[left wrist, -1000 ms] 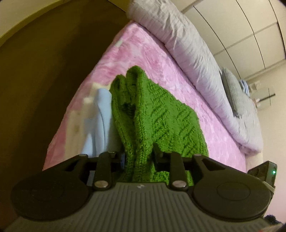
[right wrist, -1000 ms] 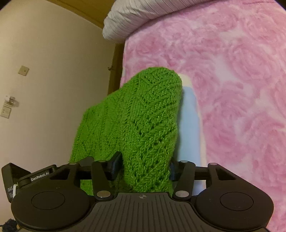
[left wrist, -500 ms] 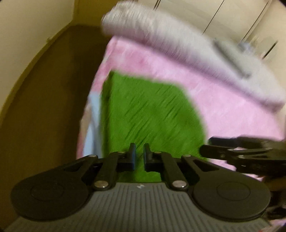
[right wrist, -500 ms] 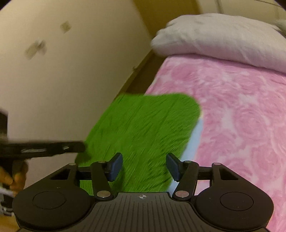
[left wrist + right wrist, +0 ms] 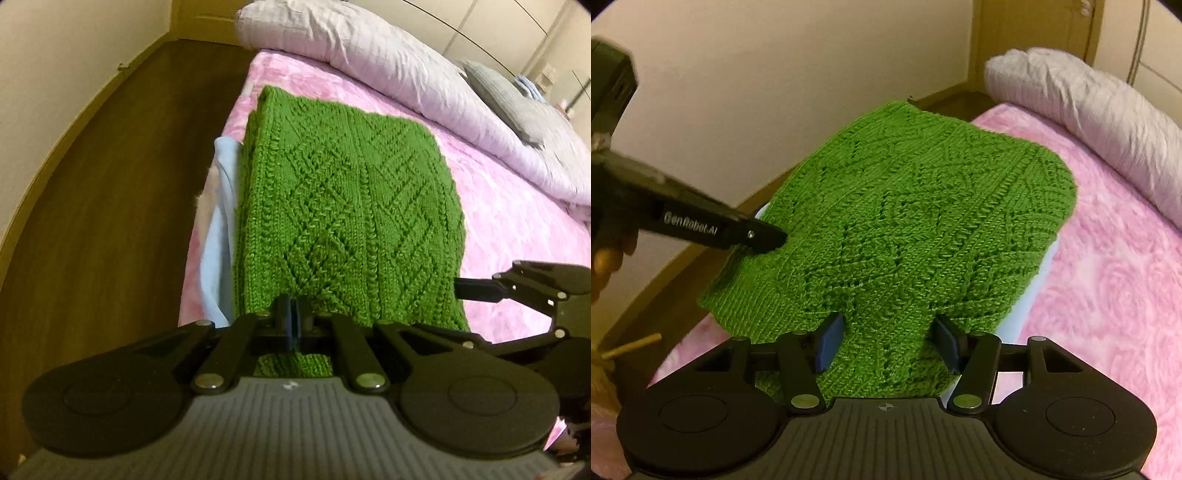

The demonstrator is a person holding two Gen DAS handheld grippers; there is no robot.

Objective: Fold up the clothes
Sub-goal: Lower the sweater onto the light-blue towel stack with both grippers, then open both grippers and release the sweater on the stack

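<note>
A green knitted sweater (image 5: 351, 206) lies folded flat near the edge of the bed, on top of a light blue garment (image 5: 218, 236). My left gripper (image 5: 293, 312) is shut, with its pads together and no knit between them. In the right wrist view the left gripper (image 5: 768, 238) has its tip against the left edge of the sweater (image 5: 923, 221). My right gripper (image 5: 888, 343) is shut on a thick fold at the sweater's near edge. In the left wrist view the right gripper (image 5: 480, 291) reaches in from the right to the sweater's side.
A pink rose-patterned blanket (image 5: 517, 221) covers the bed. A rolled lilac-grey duvet (image 5: 406, 66) and a grey pillow (image 5: 498, 96) lie along its far side. Dark wood floor (image 5: 110, 184) and a cream wall (image 5: 775, 92) border the bed close to the sweater.
The sweater went from bunched up to spread flat. My left jaws let the fold go and closed empty. Both grippers rolled and shifted sideways, and the right keeps its grip.
</note>
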